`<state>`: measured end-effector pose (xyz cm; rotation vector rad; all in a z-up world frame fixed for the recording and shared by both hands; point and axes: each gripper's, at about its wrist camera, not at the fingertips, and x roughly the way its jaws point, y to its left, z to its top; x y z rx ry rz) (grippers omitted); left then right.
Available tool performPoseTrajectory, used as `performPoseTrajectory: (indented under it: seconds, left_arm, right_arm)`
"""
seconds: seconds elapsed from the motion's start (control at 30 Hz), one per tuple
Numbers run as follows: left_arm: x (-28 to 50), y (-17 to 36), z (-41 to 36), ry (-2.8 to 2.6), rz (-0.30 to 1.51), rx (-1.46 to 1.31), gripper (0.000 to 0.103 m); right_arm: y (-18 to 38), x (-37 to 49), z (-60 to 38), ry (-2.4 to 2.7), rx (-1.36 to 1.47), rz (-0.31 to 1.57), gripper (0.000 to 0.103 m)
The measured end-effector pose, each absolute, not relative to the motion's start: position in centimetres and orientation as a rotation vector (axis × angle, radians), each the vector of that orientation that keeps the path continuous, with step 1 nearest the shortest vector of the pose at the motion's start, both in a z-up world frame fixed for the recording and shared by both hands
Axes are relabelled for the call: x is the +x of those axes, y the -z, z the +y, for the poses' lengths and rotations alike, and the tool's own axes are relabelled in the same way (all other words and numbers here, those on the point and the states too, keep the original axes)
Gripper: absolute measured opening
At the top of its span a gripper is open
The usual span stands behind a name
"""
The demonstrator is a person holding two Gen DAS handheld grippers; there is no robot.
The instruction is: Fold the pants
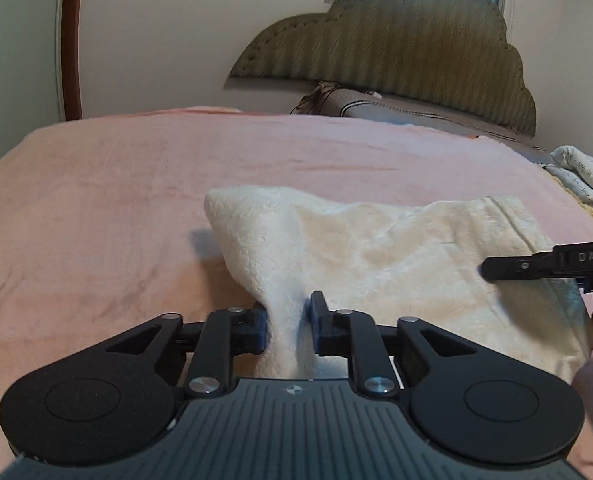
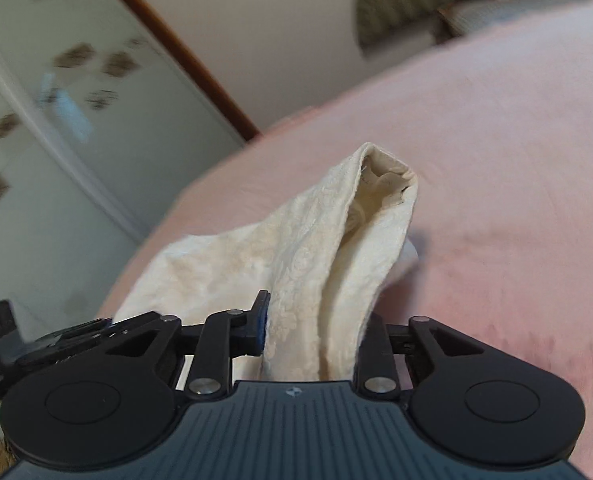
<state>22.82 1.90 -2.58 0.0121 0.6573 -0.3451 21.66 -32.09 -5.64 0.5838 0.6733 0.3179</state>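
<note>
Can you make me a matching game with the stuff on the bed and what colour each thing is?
Things:
1. pants
2. blanket
3. headboard
4. left hand-held gripper

Colours:
A. pink
B. black with blue pads
C. cream white
D. olive green

Pairs: 1-C, 2-A, 3-D, 4-B

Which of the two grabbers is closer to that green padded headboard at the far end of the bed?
Hard to call. The left gripper faces the headboard across the pink bed. The right gripper, also clamping the cream pants, sits beside it, seemingly about as far.
</note>
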Motion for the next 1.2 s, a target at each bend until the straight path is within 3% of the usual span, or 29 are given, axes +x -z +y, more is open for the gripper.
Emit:
performPoseTrajectory:
  seconds: [0.03,0.13,0.2,0.47,0.6,0.73,0.87,1.2]
  left_arm:
    - [22.9,2.7,1.9,0.339,0.658,0.014,0.039]
    - [22.8,2.4,2.0,0.288,0.663,0.034,0.057]
    - [21.5,1.9,2.4,0.213,0.653,0.060,0.067]
    - [13.3,-1.0,2.5,0.225,0.576,0.010,0.071]
    - [12.8,1.3,-0.2,0.237,0.666,0.102,0.072]
    - [10.7,0.7,-0.8,0.203,0.625,0.133,0.072]
    - [9.5,0.4,-1.2,0.198,0.635,0.102,0.083]
    - [6.6,1.9,-2.1,0.187,0.693,0.088,0.088]
  right_arm:
    - [6.1,21.5,-32.2,-0.305,0.579,0.676,0.036]
    - [6.4,19.9,-33.0,-0.276,0.582,0.674,0.054]
    - [5.8,18.3,-33.5,-0.234,0.555,0.668,0.058]
    - [0.9,9.8,-29.6,-0.109,0.266,0.448,0.061]
    - [2.1,9.8,-26.7,-0.292,0.273,0.536,0.061]
    - [3.5,9.8,-24.9,-0.167,0.172,0.599,0.061]
    - [2.1,7.3,-23.4,-0.154,0.165,0.544,0.081]
    - [2.7,3.3,-21.3,-0.140,0.106,0.571,0.083]
